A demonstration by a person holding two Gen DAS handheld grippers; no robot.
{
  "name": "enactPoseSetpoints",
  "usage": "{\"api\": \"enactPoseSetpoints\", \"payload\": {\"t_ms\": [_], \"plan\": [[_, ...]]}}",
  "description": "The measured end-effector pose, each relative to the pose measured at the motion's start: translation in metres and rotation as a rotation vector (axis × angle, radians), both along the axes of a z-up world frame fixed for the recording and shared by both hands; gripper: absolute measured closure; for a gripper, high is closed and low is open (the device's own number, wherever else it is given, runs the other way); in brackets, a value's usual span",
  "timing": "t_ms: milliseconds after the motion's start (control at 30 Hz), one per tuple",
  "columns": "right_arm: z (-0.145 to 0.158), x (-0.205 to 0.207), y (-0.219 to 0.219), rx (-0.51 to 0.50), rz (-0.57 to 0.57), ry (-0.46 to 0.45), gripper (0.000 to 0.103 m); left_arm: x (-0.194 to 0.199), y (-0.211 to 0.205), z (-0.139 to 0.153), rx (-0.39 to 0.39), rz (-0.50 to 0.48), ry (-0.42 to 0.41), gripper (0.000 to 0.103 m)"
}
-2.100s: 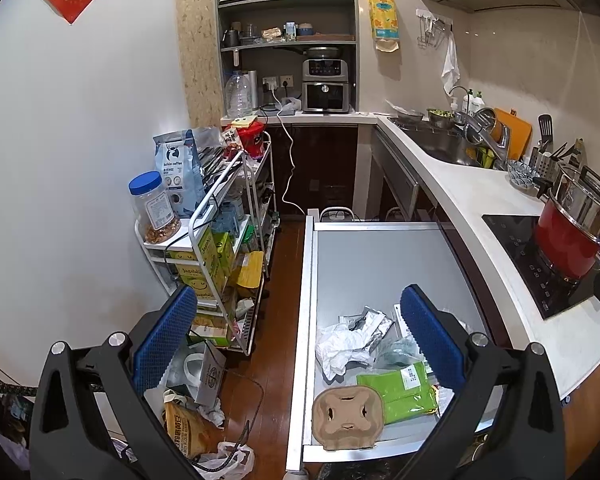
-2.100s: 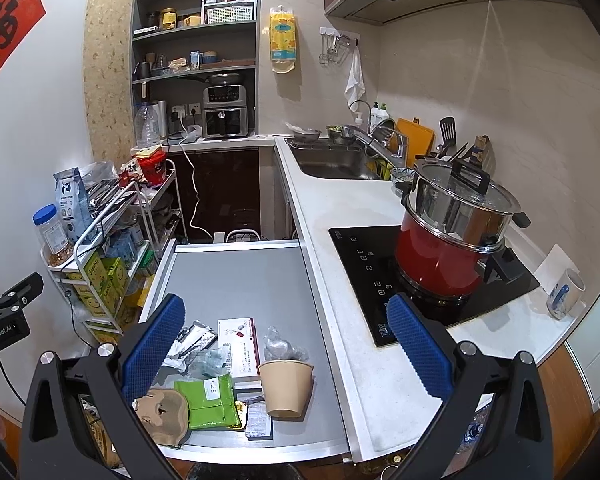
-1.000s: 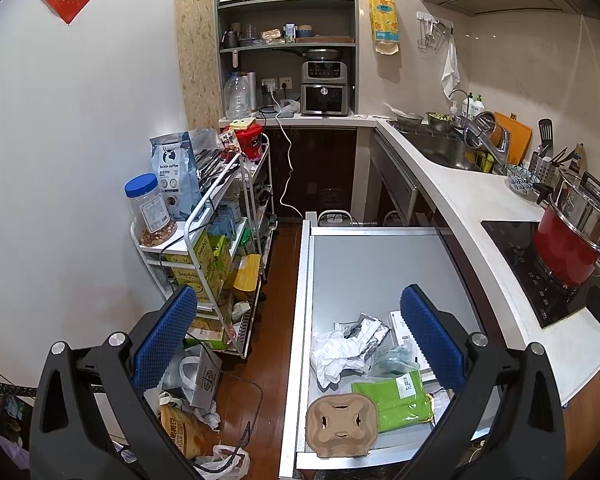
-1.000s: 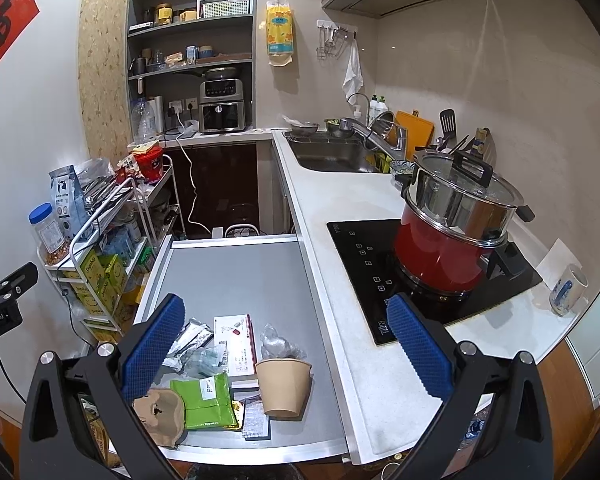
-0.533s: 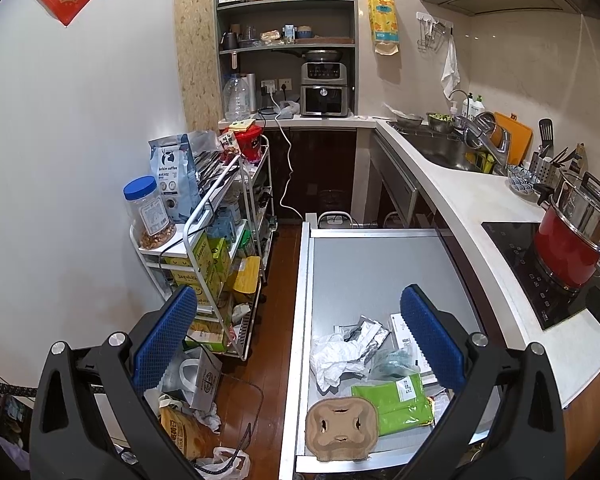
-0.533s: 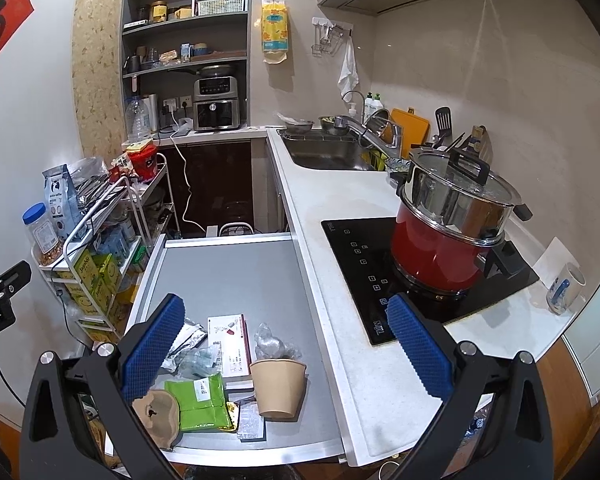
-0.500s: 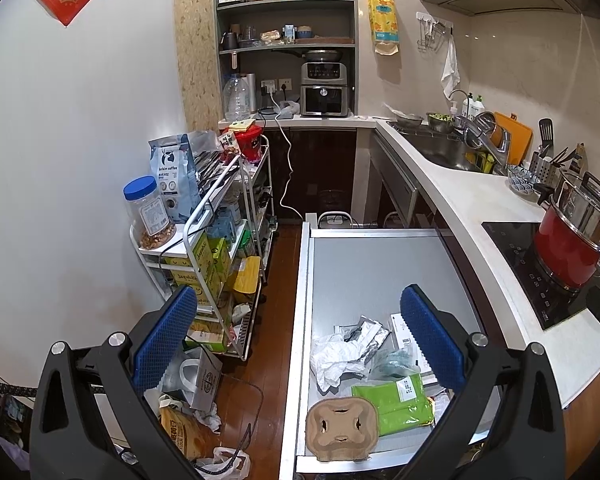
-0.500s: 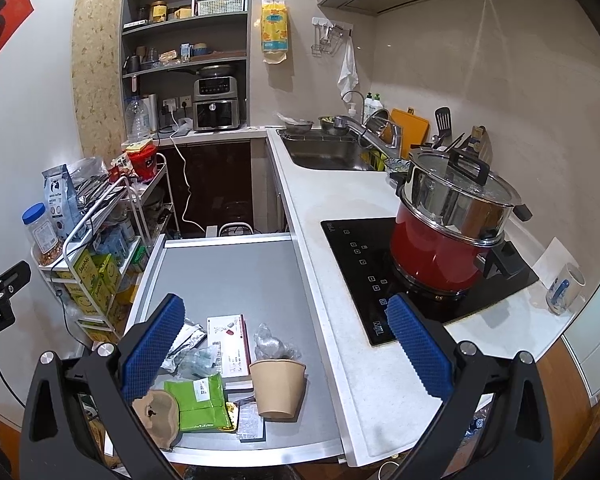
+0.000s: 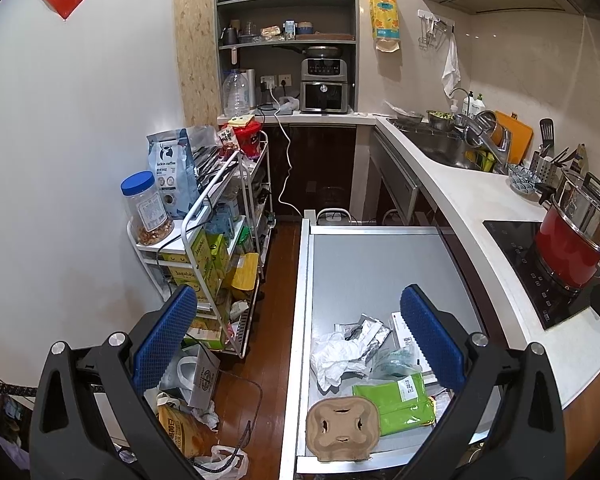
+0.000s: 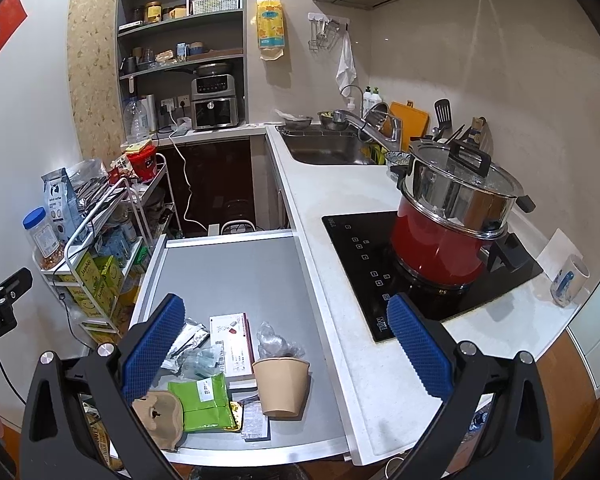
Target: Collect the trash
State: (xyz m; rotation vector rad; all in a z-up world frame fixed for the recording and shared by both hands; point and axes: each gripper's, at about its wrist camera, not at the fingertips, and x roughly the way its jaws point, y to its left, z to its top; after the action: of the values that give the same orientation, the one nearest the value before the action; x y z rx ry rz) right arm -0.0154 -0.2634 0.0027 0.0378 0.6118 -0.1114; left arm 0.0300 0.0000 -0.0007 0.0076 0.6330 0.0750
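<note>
while both the left hand-held gripper [image 9: 298,330] and right hand-held gripper [image 10: 284,338] hover wide apart and empty, the tan paper cup [image 10: 281,385], green plastic pouch [image 10: 204,401] and brown cardboard cup carrier [image 9: 343,427] lie together at the near end of the grey metal worktop [image 10: 236,272].

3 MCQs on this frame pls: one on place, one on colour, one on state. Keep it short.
1. Where does the paper cup stand?
A. on the induction hob
B. on the grey table, right of the green packet
C. in the sink

2. What colour is the lower part of the pot on the hob?
A. red
B. blue
C. white

3. How are the right tongs?
A. shut on the cup
B. shut on nothing
C. open, holding nothing

Key: 1 B, the paper cup stands upright on the grey table beside the green packet. 2 A, the pot is red under its steel top. 3 C, the right tongs are spread wide above the trash, touching nothing.
</note>
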Motion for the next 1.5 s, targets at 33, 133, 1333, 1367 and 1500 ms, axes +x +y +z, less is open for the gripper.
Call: {"api": "enactPoseSetpoints", "payload": {"t_ms": [33,133,1333,1367,1500], "plan": [[0.000,0.000,0.000,-0.001,0.000,0.000,0.004,0.001,0.000,-0.001,-0.001,-0.002,0.000,0.001],[0.000,0.000,0.000,0.005,0.001,0.001,0.004,0.002,0.001,-0.003,-0.004,-0.006,0.000,0.001],[-0.202,0.092,0.012,0.010,0.032,0.524,0.013,0.087,-0.006,-0.185,0.031,-0.407,0.423,0.002],[-0.206,0.095,0.015,-0.030,0.027,0.528,0.013,0.090,-0.007,-0.189,0.038,-0.417,0.426,0.002],[-0.206,0.102,0.025,-0.074,0.055,0.541,0.014,0.103,-0.014,-0.204,0.082,-0.477,0.448,0.002]]}}
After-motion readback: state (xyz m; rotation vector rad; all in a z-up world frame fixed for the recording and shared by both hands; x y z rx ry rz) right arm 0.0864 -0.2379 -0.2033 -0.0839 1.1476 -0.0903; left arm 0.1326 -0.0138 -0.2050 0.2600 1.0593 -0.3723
